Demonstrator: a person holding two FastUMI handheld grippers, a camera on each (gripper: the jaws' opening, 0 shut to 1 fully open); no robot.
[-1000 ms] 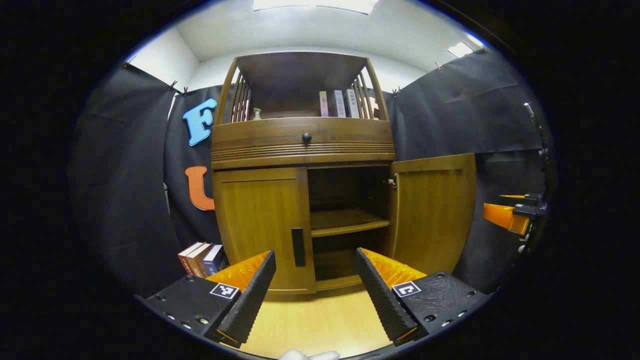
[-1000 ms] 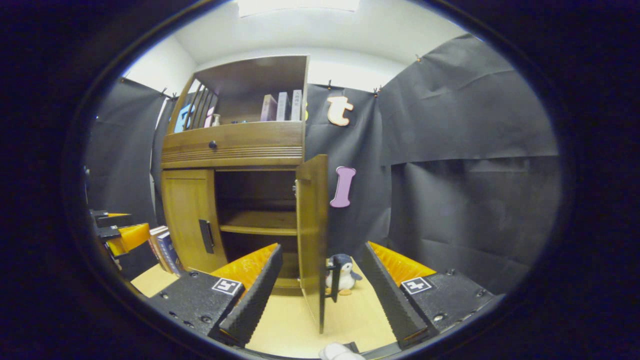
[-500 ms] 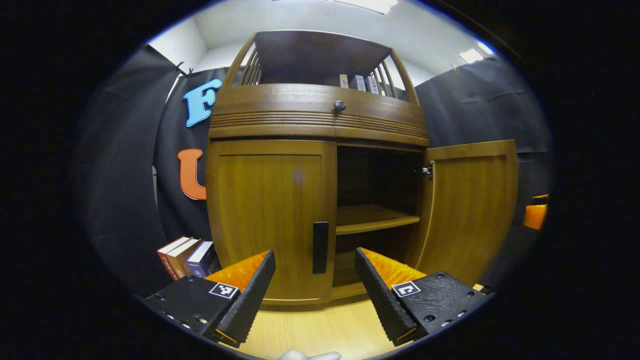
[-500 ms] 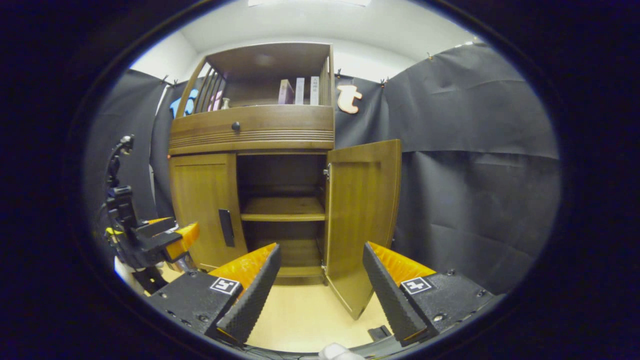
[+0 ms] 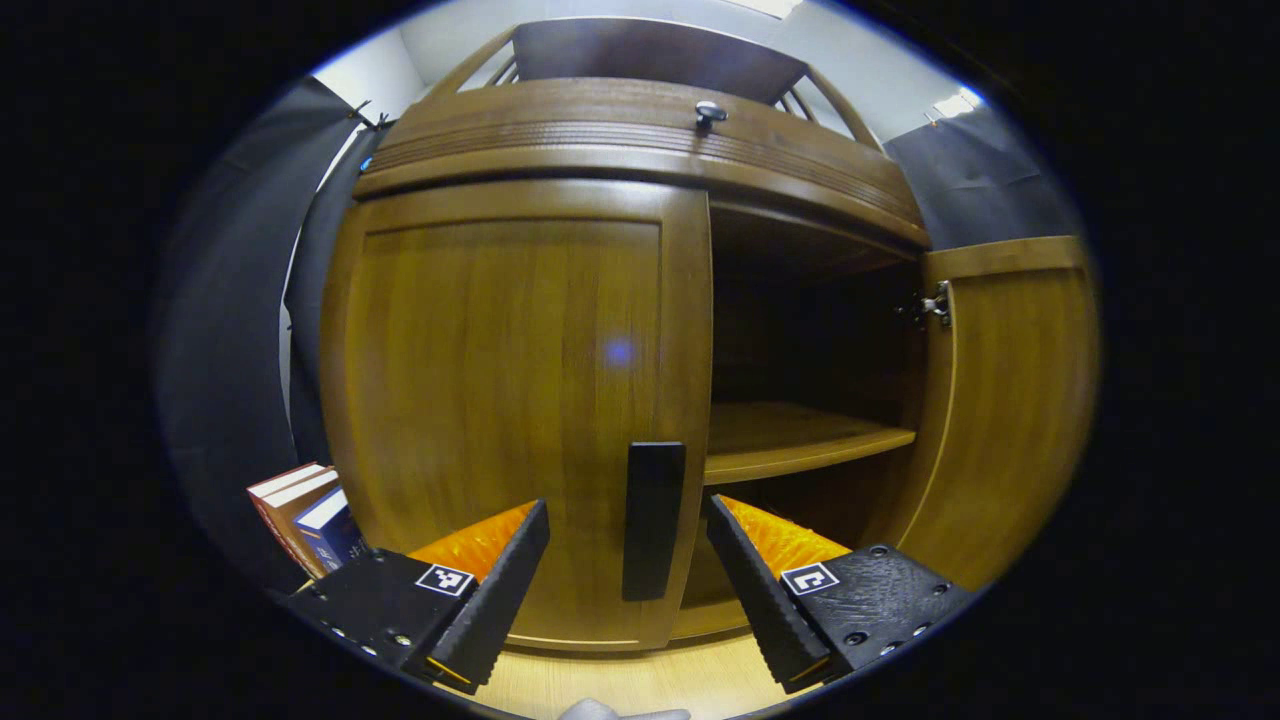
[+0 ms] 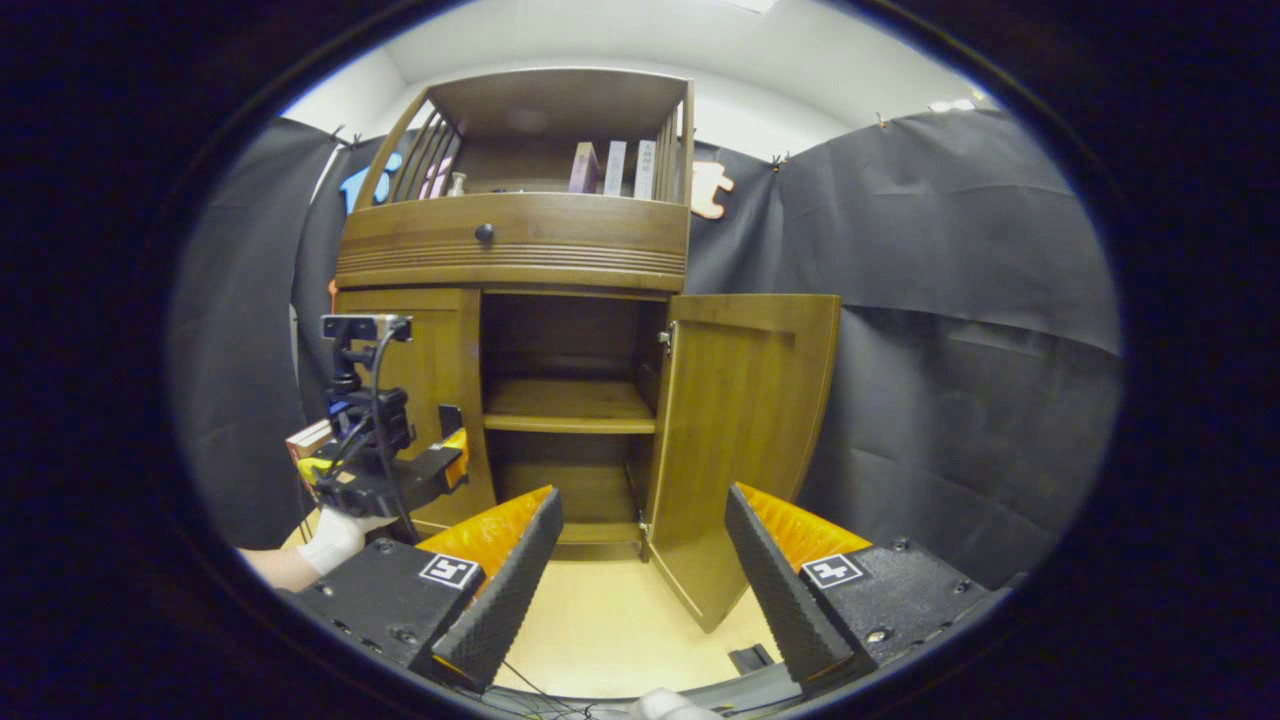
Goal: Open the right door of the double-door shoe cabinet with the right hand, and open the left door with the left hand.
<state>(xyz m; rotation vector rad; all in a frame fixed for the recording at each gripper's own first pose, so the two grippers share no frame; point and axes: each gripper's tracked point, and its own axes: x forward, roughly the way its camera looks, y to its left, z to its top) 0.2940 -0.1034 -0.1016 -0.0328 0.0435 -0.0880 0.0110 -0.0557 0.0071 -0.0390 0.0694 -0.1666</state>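
Fingers of the left gripper (image 5: 628, 560) stand spread wide, one on each side of the dark upright handle (image 5: 652, 520) of the left door (image 5: 510, 400), with a clear gap on both sides so neither finger touches it. That door sits closed, flush with the front of the shoe cabinet (image 5: 640, 130). Beside it the right door (image 5: 1000, 400) hangs swung out on its hinge (image 5: 935, 303), baring the dark inside and a wooden shelf (image 5: 800, 445). Some books (image 5: 300, 505) lean against the cabinet's left side, on the pale floor (image 5: 640, 680).

In the right gripper view the right gripper (image 6: 645, 565) is likewise spread apart and holds nothing, well back from the cabinet (image 6: 520, 250), its fingers framing the lower edge of the open right door (image 6: 740, 430). The left gripper (image 6: 452, 468) shows there at the left, carried by a white-gloved hand (image 6: 335, 540), its tip close at the handle (image 6: 450, 420) of the shut left door (image 6: 425, 400). A drawer with a round knob (image 6: 484, 233) runs above both doors, and books (image 6: 612, 168) stand on the open top shelf
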